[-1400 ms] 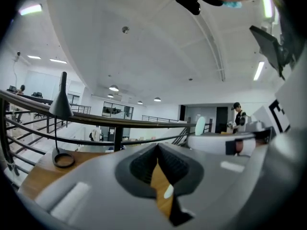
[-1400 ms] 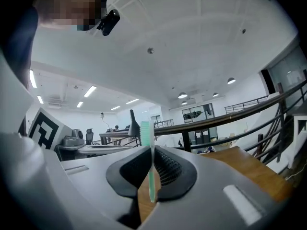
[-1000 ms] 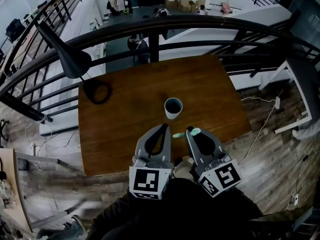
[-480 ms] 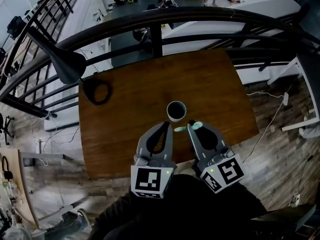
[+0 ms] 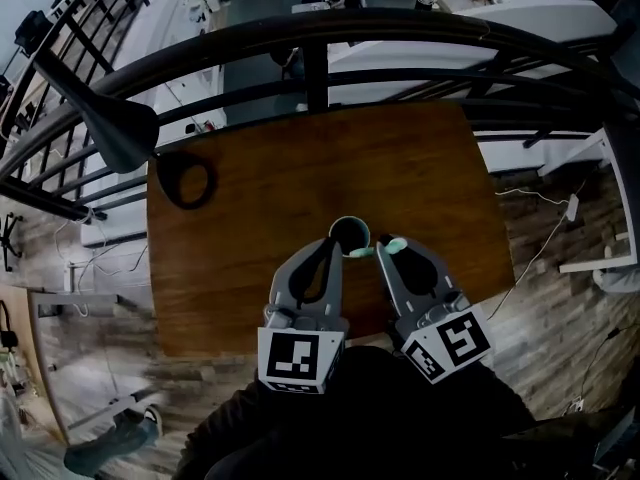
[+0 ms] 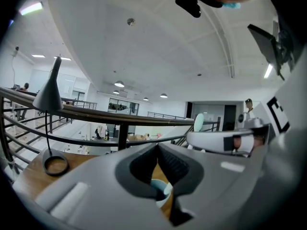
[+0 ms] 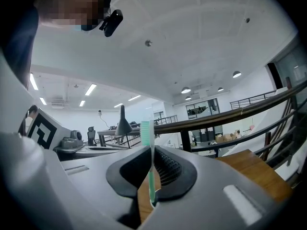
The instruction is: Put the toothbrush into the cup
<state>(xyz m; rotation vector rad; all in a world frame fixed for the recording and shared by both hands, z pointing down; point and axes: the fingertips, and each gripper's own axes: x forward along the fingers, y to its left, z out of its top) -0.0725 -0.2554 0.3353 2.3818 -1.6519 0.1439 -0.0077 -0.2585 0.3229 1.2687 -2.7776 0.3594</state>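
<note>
Left hand-held gripper (image 5: pixel 329 244) before half-hidden cup (image 5: pixel 349 229)

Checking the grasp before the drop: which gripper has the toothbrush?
The right gripper: the green toothbrush is pinched upright between its jaws. The left gripper is shut and empty.

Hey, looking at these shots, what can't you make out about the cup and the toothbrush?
- Small white cup: in the head view its inside is just dark, contents unreadable.
- Same cup, left gripper view: mostly hidden behind the shut grey left gripper.
- Thin mint-green toothbrush, right gripper view: its lower end disappears inside the right gripper, whose body also hides the cup.
</note>
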